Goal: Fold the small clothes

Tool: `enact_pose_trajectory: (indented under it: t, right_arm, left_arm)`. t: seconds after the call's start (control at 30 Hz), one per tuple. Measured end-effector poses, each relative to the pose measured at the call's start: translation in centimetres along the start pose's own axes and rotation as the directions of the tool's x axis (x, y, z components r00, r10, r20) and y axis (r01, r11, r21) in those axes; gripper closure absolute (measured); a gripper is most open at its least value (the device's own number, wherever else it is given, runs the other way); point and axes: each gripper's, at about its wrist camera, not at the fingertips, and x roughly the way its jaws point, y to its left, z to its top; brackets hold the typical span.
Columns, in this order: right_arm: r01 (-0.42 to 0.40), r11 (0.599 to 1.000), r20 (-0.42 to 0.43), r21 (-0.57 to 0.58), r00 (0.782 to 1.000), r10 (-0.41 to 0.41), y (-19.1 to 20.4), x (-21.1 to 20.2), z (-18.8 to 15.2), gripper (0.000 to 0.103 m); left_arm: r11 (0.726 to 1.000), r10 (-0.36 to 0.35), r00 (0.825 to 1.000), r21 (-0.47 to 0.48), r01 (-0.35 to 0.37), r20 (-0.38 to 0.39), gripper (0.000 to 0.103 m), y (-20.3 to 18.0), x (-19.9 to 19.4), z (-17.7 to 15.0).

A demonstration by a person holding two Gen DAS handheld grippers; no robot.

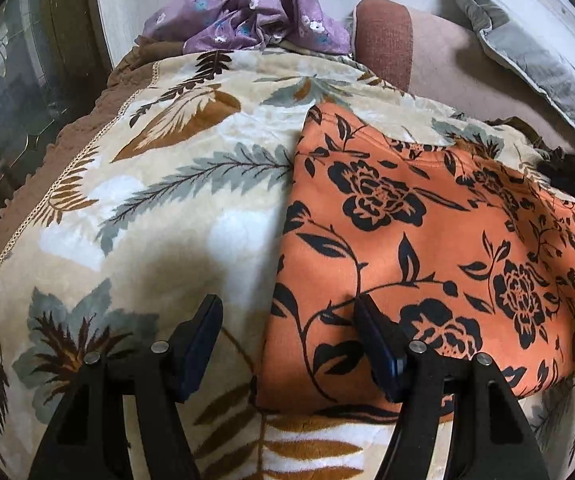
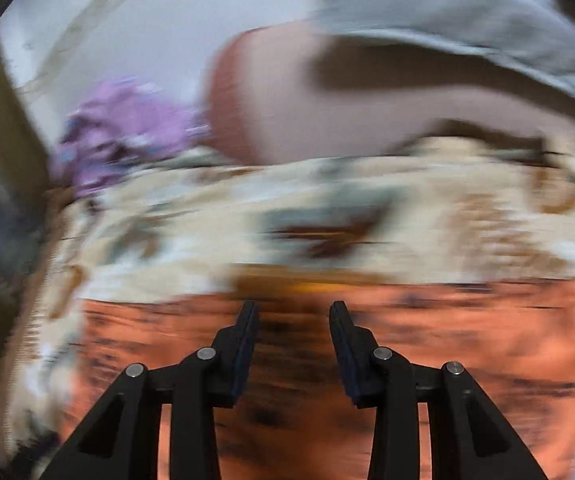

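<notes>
sharp leaf blanket [image 1: 167,184] only leftward

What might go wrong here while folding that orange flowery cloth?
The left gripper straddles the orange garment edge, so closing could pinch the leaf-print blanket too. The right gripper view is heavily blurred, so its grab may land off target. The purple cloth lies nearby, crumpled.

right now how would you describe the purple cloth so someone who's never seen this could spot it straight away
Start from the big leaf-print blanket covering the bed, and follow it to its far edge by the white wall. There, just left of the brown-ended pillow, sits the purple cloth. It is the only crumpled heap, with small white and blue flowers, unlike the flat orange cloth with black roses.
</notes>
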Motion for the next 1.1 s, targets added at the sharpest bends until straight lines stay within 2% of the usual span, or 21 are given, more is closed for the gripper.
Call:
enact_pose_trajectory:
  t: [0.07, 0.13, 0.17, 0.2, 0.27, 0.33, 0.37, 0.43, 0.5, 0.57, 0.7, 0.77, 0.8, 0.87, 0.93, 1.0, 1.03, 1.1]
  right_arm:
    - [0.073, 0.996, -0.023, 0.06, 0.997, -0.072, -4.8, -0.4, -0.5, 0.062]
    - [0.11, 0.987, -0.141, 0.119, 0.986, -0.093, -8.7, 1.5, -1.2, 0.062]
    - [0.094, 0.983, -0.182, 0.155, 0.981, -0.065, -10.2, 2.3, -1.8, 0.064]
    - [0.058, 0.982, -0.155, 0.178, 0.987, -0.03, -10.8, 2.0, -2.0, 0.064]
    - [0.036, 0.978, -0.133, 0.204, 0.991, -0.008, -10.8, 0.1, -2.2, 0.062]
    - [-0.062, 0.971, -0.089, 0.233, 0.992, 0.085, -10.6, -2.3, -2.9, 0.061]
    - [-0.117, 0.965, -0.062, 0.236, 0.989, 0.135, -10.5, -3.9, -3.6, 0.054]
    - [-0.175, 0.959, -0.044, 0.224, 0.981, 0.189, -10.4, -6.6, -5.5, 0.046]
    - [-0.225, 0.95, -0.041, 0.217, 0.97, 0.239, -10.5, -8.9, -8.0, 0.046]
    - [-0.276, 0.927, -0.044, 0.253, 0.954, 0.296, -11.3, -10.8, -10.7, 0.046]
    - [-0.385, 0.835, -0.018, 0.392, 0.905, 0.425, -13.4, -12.8, -15.6, 0.046]
    - [-0.441, 0.759, 0.015, 0.479, 0.869, 0.495, -14.7, -12.7, -17.6, 0.046]
    - [-0.464, 0.711, 0.033, 0.529, 0.848, 0.529, -15.2, -12.3, -18.5, 0.046]
    - [-0.477, 0.643, 0.056, 0.599, 0.826, 0.561, -16.0, -11.6, -20.0, 0.043]
    - [-0.455, 0.629, 0.037, 0.63, 0.827, 0.561, -16.0, -10.9, -20.6, 0.042]
    - [-0.428, 0.629, 0.007, 0.649, 0.83, 0.558, -15.8, -9.7, -21.1, 0.042]
    - [-0.415, 0.636, -0.004, 0.651, 0.836, 0.549, -15.8, -9.3, -21.0, 0.042]
    - [-0.381, 0.654, -0.022, 0.654, 0.854, 0.52, -15.7, -8.4, -20.9, 0.042]
  left_arm:
    - [1.0, 0.015, 1.0, 0.013, -0.015, -0.014, 0.034, -0.3, 0.5, -0.2]
    - [0.999, 0.032, 0.999, 0.032, -0.031, -0.034, 0.03, -0.6, 1.3, -0.3]
    - [0.999, 0.033, 0.999, 0.03, -0.032, -0.034, 0.029, -0.6, 1.4, -0.3]
    - [0.999, 0.031, 0.999, 0.026, -0.03, -0.032, 0.029, -0.5, 1.4, -0.3]
    - [1.0, 0.021, 0.999, 0.015, -0.021, -0.031, 0.029, -0.1, 0.9, -0.2]
    - [1.0, 0.016, 1.0, 0.004, -0.016, -0.008, 0.029, 0.4, -0.4, -0.4]
    - [1.0, 0.006, 1.0, 0.001, -0.006, 0.001, 0.029, 0.6, -0.9, -0.5]
    - [0.999, -0.049, 0.999, -0.016, 0.049, -0.002, 0.029, 0.9, -2.0, -0.9]
    - [0.989, -0.144, 0.989, -0.047, 0.143, -0.019, 0.029, 0.9, -3.1, -1.4]
    - [0.973, -0.222, 0.975, -0.073, 0.219, -0.033, 0.029, 0.5, -3.8, -2.0]
    - [0.94, -0.333, 0.942, -0.1, 0.326, -0.054, 0.029, -0.7, -4.8, -3.8]
    - [0.907, -0.407, 0.91, -0.155, 0.392, -0.08, 0.029, -0.9, -4.5, -4.9]
    - [0.882, -0.453, 0.887, -0.191, 0.431, -0.092, 0.029, -0.9, -4.2, -5.3]
    - [0.85, -0.502, 0.859, -0.24, 0.469, -0.1, 0.029, -0.9, -3.6, -5.7]
    - [0.833, -0.52, 0.849, -0.276, 0.48, -0.091, 0.029, -0.8, -3.2, -5.7]
    - [0.807, -0.546, 0.833, -0.321, 0.495, -0.088, 0.029, -0.4, -2.5, -5.4]
    - [0.786, -0.569, 0.817, -0.35, 0.509, -0.091, 0.028, -0.3, -1.9, -5.3]
    - [0.773, -0.579, 0.808, -0.387, 0.502, -0.11, 0.028, -0.1, -0.8, -5.0]
